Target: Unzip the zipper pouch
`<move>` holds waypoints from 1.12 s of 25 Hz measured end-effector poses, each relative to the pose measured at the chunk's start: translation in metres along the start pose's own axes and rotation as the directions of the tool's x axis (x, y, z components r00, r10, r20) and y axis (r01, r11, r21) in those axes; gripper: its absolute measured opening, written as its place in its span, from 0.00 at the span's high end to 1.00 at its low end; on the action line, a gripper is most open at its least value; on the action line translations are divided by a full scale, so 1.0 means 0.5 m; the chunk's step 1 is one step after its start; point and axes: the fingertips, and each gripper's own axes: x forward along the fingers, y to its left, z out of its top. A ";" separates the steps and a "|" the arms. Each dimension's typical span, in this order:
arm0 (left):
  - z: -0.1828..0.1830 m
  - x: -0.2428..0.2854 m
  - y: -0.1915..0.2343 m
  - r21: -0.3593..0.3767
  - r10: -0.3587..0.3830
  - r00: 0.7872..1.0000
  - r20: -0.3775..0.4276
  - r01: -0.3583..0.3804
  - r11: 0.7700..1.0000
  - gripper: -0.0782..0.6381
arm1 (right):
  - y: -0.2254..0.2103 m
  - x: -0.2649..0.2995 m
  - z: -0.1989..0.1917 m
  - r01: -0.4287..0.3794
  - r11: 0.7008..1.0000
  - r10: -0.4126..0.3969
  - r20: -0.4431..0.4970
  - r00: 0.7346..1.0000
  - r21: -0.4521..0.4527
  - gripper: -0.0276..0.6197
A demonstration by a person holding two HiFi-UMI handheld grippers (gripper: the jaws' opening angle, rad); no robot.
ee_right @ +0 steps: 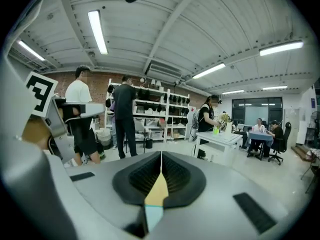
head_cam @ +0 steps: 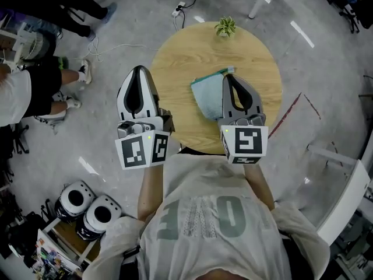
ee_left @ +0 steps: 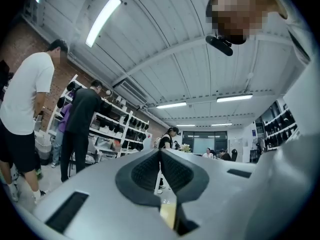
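Note:
A light blue zipper pouch (head_cam: 207,95) lies on the round wooden table (head_cam: 186,51), its zipper edge toward the far side. In the head view my right gripper (head_cam: 228,76) overlaps the pouch's right part; its jaws are shut with nothing between them. The left gripper (head_cam: 139,69) hangs off the table's left edge, also shut and empty. Both gripper views look level across the room, so the grippers are held above the table. In the left gripper view the jaws of the left gripper (ee_left: 160,151) meet in a line. The right gripper (ee_right: 161,156) shows the same.
A small potted plant (head_cam: 225,26) stands at the table's far edge. People (head_cam: 35,92) stand on the floor to the left. A power strip with cables (head_cam: 178,9) lies beyond the table. Round white items (head_cam: 87,206) sit at lower left, and a white frame (head_cam: 344,197) at right.

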 end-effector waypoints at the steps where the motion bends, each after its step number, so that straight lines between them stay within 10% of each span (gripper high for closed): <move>1: -0.004 -0.002 0.004 -0.001 0.006 1.000 -0.004 -0.006 1.000 0.85 | 0.011 0.009 -0.005 -0.009 1.000 0.009 -0.017 1.000 -0.014 0.91; 4: -0.017 -0.013 0.023 0.003 0.028 0.999 -0.018 -0.028 1.000 0.85 | 0.060 0.040 -0.039 -0.075 0.995 0.069 -0.093 0.993 -0.058 0.91; 7: -0.033 -0.026 0.051 0.008 0.068 0.997 -0.034 -0.068 0.998 0.85 | 0.113 0.085 -0.113 -0.165 0.984 0.144 -0.237 0.961 -0.070 0.67; 16: -0.124 -0.066 0.159 -0.011 0.203 0.972 -0.115 -0.206 0.979 0.85 | 0.183 0.195 -0.334 -0.226 0.964 0.110 -0.563 0.819 -0.139 0.65; 28: -0.181 -0.085 0.216 -0.037 0.261 0.954 -0.148 -0.270 0.962 0.85 | 0.192 0.245 -0.494 -0.220 0.952 -0.011 -0.740 0.673 -0.214 0.73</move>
